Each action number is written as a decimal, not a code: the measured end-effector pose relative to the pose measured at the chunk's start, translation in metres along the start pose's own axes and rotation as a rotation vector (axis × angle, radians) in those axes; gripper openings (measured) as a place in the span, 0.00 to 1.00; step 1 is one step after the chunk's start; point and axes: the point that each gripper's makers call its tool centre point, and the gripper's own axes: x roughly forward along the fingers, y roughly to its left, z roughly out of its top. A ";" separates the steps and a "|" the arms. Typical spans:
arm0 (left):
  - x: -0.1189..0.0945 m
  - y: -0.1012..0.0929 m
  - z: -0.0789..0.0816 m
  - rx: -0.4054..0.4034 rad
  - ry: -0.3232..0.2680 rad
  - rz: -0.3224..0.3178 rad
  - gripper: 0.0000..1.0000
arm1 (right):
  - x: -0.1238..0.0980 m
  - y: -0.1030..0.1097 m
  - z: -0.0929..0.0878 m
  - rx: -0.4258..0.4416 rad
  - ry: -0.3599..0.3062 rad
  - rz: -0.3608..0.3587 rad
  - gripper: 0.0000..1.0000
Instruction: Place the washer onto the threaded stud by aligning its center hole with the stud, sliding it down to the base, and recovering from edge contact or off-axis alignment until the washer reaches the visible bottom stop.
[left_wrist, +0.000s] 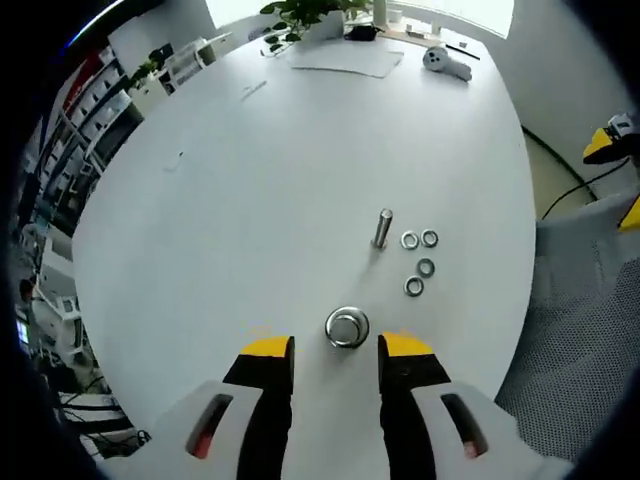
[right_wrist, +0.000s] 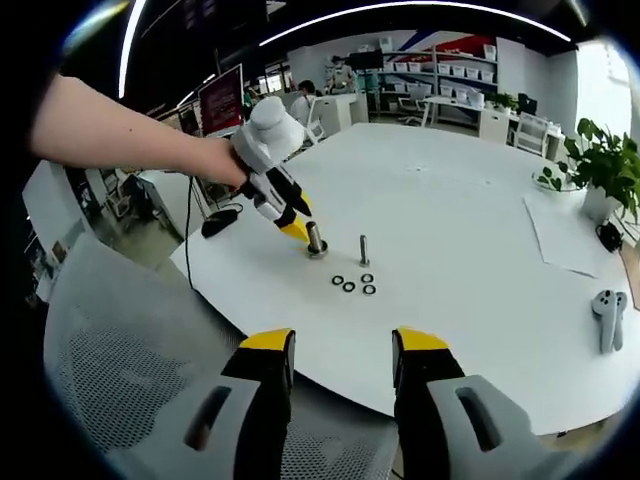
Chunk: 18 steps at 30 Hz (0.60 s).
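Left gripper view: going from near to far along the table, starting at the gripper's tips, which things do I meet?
Left hand-held gripper → shiny round metal piece → four washers → upright stud → sheet of paper → potted plant.

A white round counter (left_wrist: 250, 180) carries a sheet of paper (left_wrist: 347, 60), a potted plant (right_wrist: 600, 170) and a white controller (right_wrist: 607, 318); a mesh chair (right_wrist: 130, 370) stands beside it.
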 end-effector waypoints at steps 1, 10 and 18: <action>-0.003 0.000 0.002 -0.011 -0.022 0.007 0.32 | 0.000 0.000 0.000 -0.002 0.000 -0.002 0.41; -0.037 -0.018 -0.005 -0.020 -0.122 0.032 0.34 | 0.003 -0.005 -0.008 -0.002 0.041 -0.022 0.41; -0.063 -0.034 -0.016 -0.079 -0.195 0.029 0.35 | 0.000 -0.005 -0.012 -0.019 0.064 -0.033 0.41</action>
